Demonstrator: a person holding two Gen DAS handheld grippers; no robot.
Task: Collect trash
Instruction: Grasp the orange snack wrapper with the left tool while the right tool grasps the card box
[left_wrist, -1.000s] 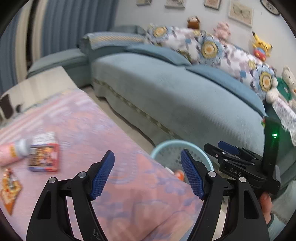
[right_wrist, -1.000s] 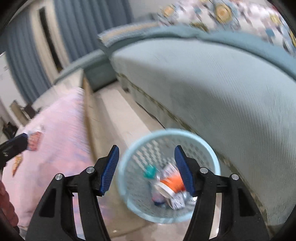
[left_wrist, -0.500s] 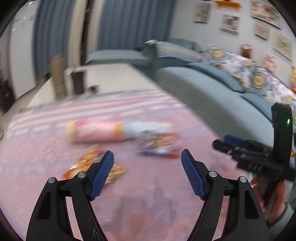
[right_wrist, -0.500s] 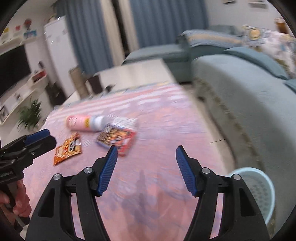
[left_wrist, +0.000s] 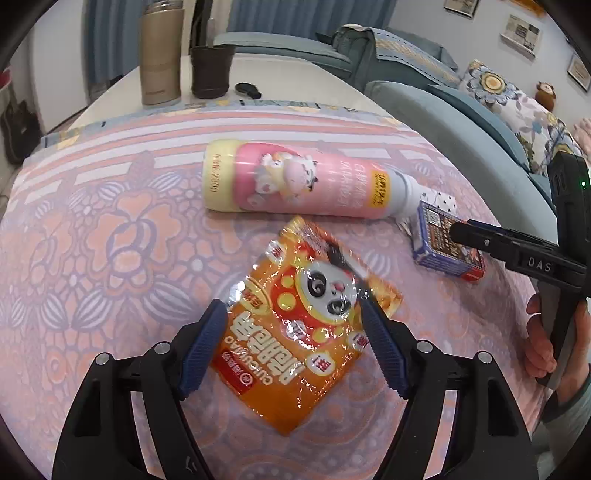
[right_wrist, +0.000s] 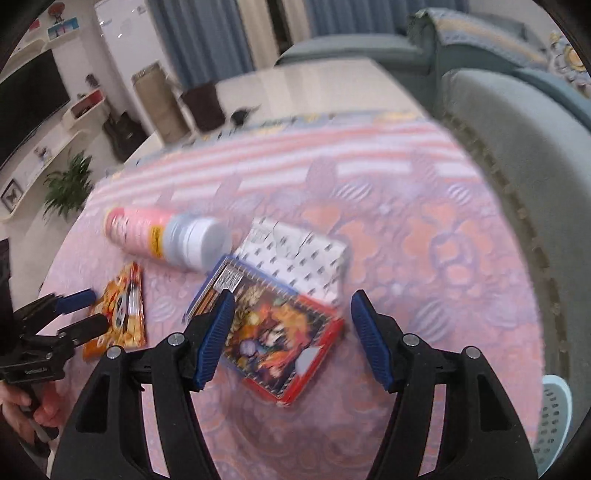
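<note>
An orange panda snack packet (left_wrist: 299, 343) lies flat on the pink patterned tablecloth (left_wrist: 92, 258). My left gripper (left_wrist: 295, 343) is open, its blue pads on either side of the packet. A pink bottle (left_wrist: 295, 181) lies on its side behind it. My right gripper (right_wrist: 291, 336) is open over a colourful blue-and-red box (right_wrist: 273, 332), which lies partly on a white patterned box (right_wrist: 299, 254). The bottle (right_wrist: 166, 236) and packet (right_wrist: 122, 314) also show in the right wrist view, as does the left gripper (right_wrist: 85, 310). The right gripper (left_wrist: 480, 240) shows in the left wrist view.
A light blue trash basket (right_wrist: 554, 417) sits on the floor at the table's right, by the teal sofa (right_wrist: 535, 155). A tan flask (left_wrist: 160, 51), a dark pot (left_wrist: 210, 68) and a small black object (left_wrist: 247, 88) stand at the table's far end.
Both grippers have swung from the basket back over the table and lowered. The left now straddles the snack packet and the right hovers over the colourful box. Both stay open.
</note>
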